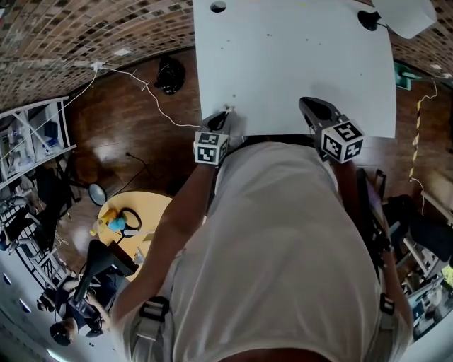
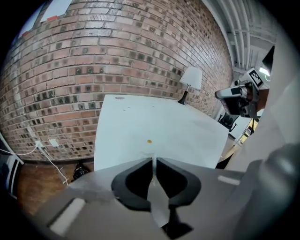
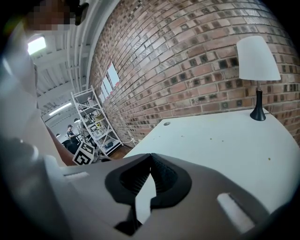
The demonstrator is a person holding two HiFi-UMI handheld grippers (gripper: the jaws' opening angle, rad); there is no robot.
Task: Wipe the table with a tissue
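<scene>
The tissue (image 2: 153,165) shows only as a thin white sliver, upright and pinched between the nearly closed jaws of the left gripper (image 2: 153,160). A little of its edge stands just above the jaw tips. So little is visible that its folds and size cannot be made out. In the head view the left gripper (image 1: 225,113) sits at the near edge of the table (image 1: 283,63), close to its left corner. The right gripper (image 1: 308,104) is over the same edge further right. In its own view the right gripper (image 3: 151,155) has its ribbed jaw tips pressed together with nothing between them.

Each gripper carries a marker cube (image 1: 211,148) printed with black-and-white square patterns. No readable words appear on it.

The table is white, rectangular and mostly bare. A small orange speck (image 2: 149,140) lies just beyond the left jaws, and a few fainter specks are scattered further out. A round hole (image 1: 218,6) lies near the far left corner. A lamp (image 3: 257,61) with a white shade and a black stem stands at the far right corner.

Behind the table is a brick wall (image 2: 117,51), with a white cable (image 1: 152,92) running across the wooden floor. A sheet on the wall (image 2: 56,9) is too small to read.
</scene>
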